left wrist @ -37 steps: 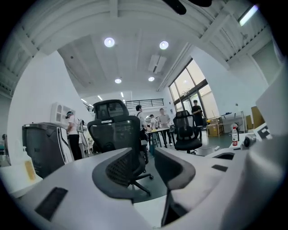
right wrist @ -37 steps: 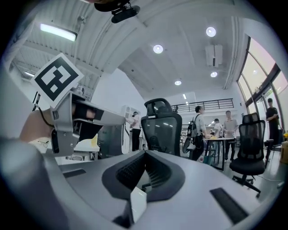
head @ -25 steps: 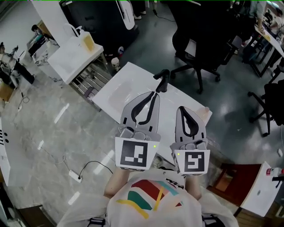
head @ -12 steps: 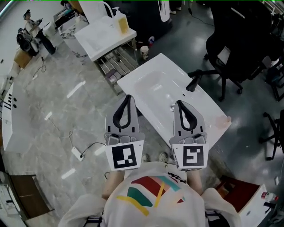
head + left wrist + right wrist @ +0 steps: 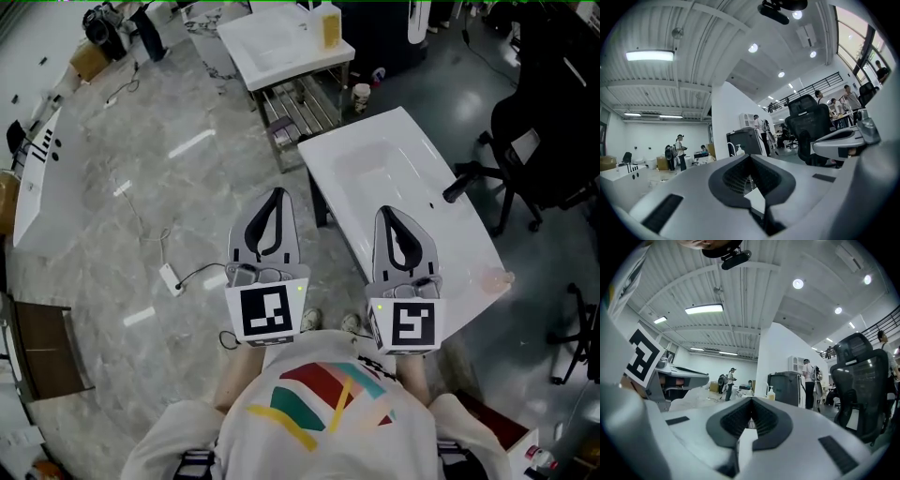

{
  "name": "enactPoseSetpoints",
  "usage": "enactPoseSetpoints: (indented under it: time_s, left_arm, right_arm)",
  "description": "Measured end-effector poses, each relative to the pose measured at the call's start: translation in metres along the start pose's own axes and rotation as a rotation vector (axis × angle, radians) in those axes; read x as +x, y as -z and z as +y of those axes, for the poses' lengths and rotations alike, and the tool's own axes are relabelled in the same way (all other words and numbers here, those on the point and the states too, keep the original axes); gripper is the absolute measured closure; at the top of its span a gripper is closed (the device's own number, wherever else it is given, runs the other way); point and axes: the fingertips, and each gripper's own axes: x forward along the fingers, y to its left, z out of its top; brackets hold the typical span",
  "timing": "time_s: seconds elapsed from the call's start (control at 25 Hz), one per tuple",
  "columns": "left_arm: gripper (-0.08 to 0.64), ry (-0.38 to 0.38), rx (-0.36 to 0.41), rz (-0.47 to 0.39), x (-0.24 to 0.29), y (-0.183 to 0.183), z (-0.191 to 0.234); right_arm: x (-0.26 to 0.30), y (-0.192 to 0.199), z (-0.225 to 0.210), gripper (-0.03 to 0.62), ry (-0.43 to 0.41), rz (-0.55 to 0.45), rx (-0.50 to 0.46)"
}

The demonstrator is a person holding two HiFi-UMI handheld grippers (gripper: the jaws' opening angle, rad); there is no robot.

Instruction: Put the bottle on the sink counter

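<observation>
left fingers (image 5: 253, 228) shut, empty | right fingers (image 5: 427, 251) shut, empty | since a second ago the person turned: left fingers went from near counter (image 5: 412, 159) to floor (image 5: 141, 216), far counter (image 5: 272, 37) came ahead | bottle (image 5: 330, 28) stood there, yellow, upright: already placed or awaiting fetching, unclear | no legible writing, only square markers (image 5: 267, 314)

sink counter (image 5: 375, 169): glossy white is being shown | floor (image 5: 141, 187): light is being reflected | left gripper (image 5: 277, 192): matt plastic is being shown
</observation>
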Motion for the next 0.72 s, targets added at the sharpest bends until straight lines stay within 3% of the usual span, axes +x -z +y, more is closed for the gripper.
enactPoseSetpoints:
  time_s: [0.32,0.72]
  left_arm:
    - [0.541,-0.016,-0.025,-0.024,-0.005,0.002,0.01]
    - [0.541,0.047,-0.019,0.011,-0.006,0.013,0.001]
  right_arm:
    - [0.005,0.004,0.008,0.581,-0.013,0.028,-0.012]
    - [0.005,0.003,0.012,0.581,-0.006,0.03,-0.017]
